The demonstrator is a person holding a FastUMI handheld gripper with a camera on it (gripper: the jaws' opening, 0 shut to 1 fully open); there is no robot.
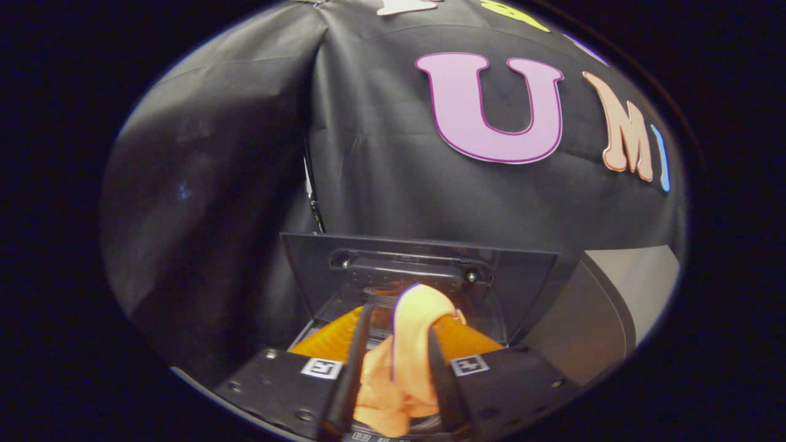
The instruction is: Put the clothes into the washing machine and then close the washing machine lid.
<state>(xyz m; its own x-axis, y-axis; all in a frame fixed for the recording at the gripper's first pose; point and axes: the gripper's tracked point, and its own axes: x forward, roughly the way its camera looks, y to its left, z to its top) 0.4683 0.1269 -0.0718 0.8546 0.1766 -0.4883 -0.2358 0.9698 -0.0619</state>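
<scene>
Two jaws (398, 362) pinch the orange cloth (402, 368) between them, letting it hang clear for dropping. Just beyond, the washing machine's lid (509, 288) stands raised, so the opening likely lies below.

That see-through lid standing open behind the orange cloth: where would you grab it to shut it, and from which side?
Probably the lid is best taken by its top free edge, coming from above and in front, since it stands upright with the hinge low by the tub. The dark handle bar across its face is another hold. For now the hand-held gripper is shut on the orange cloth, which hangs over the opening.
</scene>
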